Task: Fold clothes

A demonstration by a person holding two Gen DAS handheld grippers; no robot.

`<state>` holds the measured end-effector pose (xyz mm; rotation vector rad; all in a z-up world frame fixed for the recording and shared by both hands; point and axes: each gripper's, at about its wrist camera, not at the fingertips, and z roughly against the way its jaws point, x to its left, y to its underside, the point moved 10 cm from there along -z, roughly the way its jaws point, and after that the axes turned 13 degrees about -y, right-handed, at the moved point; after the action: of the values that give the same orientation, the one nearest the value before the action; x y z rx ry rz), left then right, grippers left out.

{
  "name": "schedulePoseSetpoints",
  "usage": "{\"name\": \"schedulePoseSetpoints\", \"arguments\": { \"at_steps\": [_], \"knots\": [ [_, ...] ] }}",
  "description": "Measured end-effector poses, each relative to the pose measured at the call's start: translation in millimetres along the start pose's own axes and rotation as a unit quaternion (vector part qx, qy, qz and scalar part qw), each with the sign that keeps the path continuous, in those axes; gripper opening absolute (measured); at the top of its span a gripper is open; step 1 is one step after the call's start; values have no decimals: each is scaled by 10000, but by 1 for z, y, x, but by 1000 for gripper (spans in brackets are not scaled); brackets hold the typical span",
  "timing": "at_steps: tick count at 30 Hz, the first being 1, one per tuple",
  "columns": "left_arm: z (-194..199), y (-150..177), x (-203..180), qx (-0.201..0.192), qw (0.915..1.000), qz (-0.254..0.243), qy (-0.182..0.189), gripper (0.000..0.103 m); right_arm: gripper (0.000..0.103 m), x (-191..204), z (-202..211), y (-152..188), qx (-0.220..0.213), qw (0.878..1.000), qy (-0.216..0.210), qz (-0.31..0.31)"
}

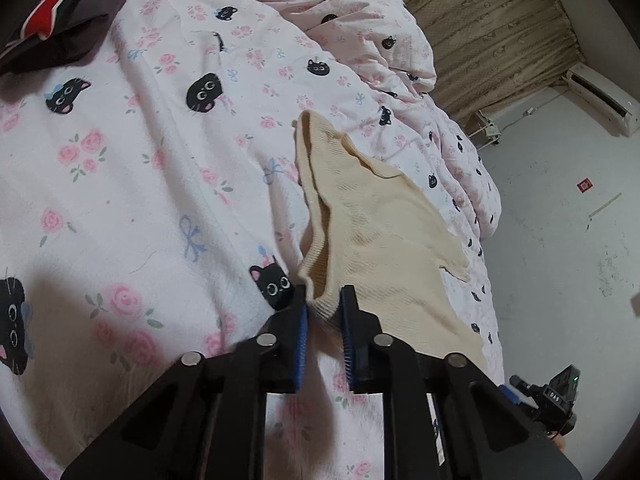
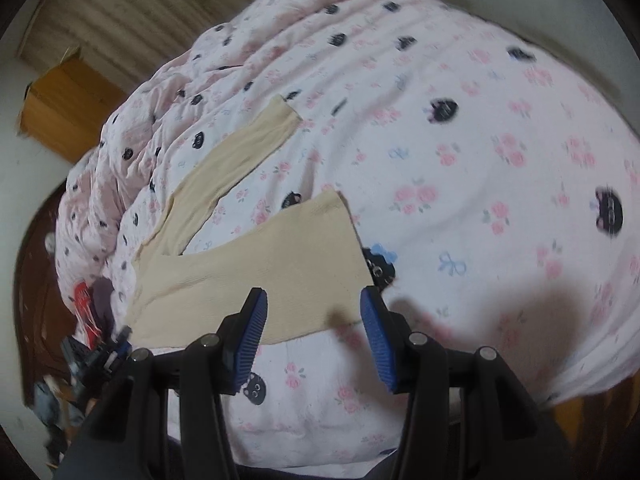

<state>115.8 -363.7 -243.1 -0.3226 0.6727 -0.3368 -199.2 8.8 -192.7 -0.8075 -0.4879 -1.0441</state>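
Note:
A cream ribbed knit garment (image 1: 384, 220) lies spread on the bed sheet. In the left wrist view its thick ribbed edge bunches between the blue pads of my left gripper (image 1: 324, 304), which is shut on it. In the right wrist view the same garment (image 2: 256, 272) shows two flat leg-like parts, one reaching far up the bed. My right gripper (image 2: 314, 314) hovers over the near part's lower edge. It is open, with the cloth lying under the gap and the pads (image 2: 256, 316) apart from it.
The bed sheet (image 1: 132, 184) is pale pink with black cats and roses. A crumpled duvet (image 1: 384, 40) lies along the far side. A dark garment with a red stripe (image 1: 52, 12) sits at the corner. A wooden cabinet (image 2: 68, 108) stands past the bed.

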Motion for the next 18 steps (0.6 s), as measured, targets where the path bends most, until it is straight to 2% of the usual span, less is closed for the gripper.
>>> {"name": "schedulePoseSetpoints", "arguments": {
  "at_steps": [1,10,13,18],
  "knots": [
    [0,0,1,21,10000,32,29,7,50,-5,0,3,3,9998,-53,-188],
    [1,2,3,-2,9999,109,109,6,51,-32,-13,22,32,9892,-347,-1423],
    [1,2,4,24,9998,148,144,6,47,-35,-19,22,-39,9860,-416,-1614],
    [0,3,6,52,9996,229,179,5,40,-46,-28,19,-237,9789,-289,-2007]
  ]
}}
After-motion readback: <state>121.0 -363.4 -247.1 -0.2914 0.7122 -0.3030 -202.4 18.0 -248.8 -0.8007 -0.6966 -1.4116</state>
